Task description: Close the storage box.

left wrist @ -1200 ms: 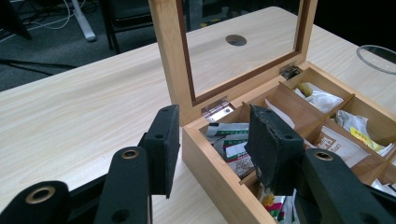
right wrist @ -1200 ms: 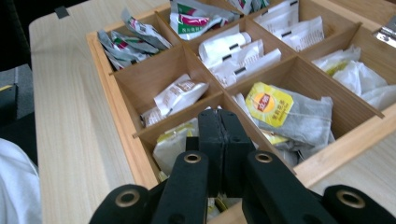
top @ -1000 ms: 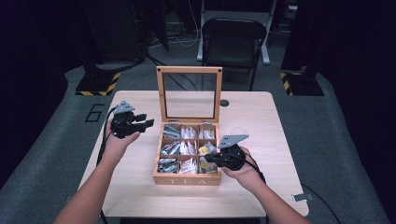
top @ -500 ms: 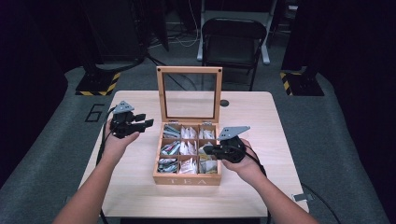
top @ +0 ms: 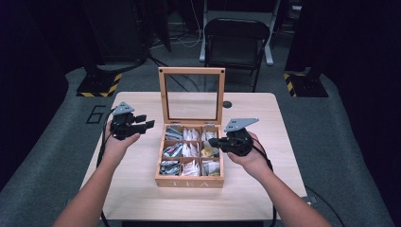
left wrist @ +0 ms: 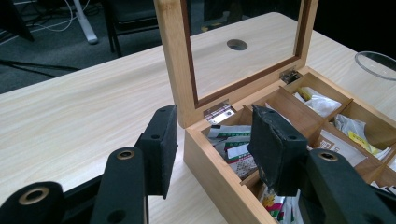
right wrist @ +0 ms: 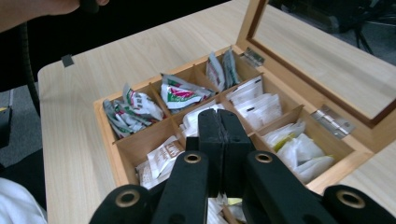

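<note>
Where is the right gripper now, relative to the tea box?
In the high view, the right gripper is at the right side of the open tea box, jaws shut over its right column of compartments.

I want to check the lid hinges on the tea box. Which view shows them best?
The left gripper view: one metal hinge sits close and sharp at the lid's foot, the other farther along. The right gripper view shows both, less sharply. In the high view they are tiny specks.

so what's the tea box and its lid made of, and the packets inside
Tea box: light wood, probably bamboo, smooth matt finish with visible grain. Lid: same wood frame around a clear pane, glass or acrylic, since the table shows through. Packets: crinkled paper or foil sachets, some glossy.
</note>
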A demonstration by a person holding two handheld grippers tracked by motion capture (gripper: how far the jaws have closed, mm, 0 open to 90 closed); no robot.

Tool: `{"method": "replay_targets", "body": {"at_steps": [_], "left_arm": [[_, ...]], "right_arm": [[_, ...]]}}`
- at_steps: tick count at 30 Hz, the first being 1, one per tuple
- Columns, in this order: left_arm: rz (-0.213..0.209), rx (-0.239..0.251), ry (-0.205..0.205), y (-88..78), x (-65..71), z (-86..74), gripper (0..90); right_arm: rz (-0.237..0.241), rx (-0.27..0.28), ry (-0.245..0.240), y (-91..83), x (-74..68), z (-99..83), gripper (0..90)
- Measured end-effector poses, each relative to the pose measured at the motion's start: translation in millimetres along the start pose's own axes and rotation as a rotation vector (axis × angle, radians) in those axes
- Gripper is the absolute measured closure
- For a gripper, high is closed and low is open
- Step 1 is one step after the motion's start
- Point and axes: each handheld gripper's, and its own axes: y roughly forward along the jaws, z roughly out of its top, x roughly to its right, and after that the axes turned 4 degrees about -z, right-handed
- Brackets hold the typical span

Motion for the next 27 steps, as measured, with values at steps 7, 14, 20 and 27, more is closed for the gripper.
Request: {"method": "replay_targets", "body": {"at_steps": [7,14,20,27], "left_arm": [[0.0,-0.001,-0.002,0.0,-0.3,-0.1,51.6],[0.002,0.0,0.0,0.4,-0.1,-0.1,51.6],[0.003,0.004,-0.001,0.2,-0.1,-0.2,51.6],[0.002,-0.001,0.0,0.2,-0.3,-0.2,51.5]], "right_arm": [[-0.032,0.012,0.013,-7.6,14.2,7.3,89.4],[-0.062,0.016,0.037,-12.4,26.9,9.7,89.4],[-0.093,0.016,0.038,-16.7,35.5,10.3,89.4],[-0.127,0.013,0.052,-20.7,45.1,7.4,89.4]]}}
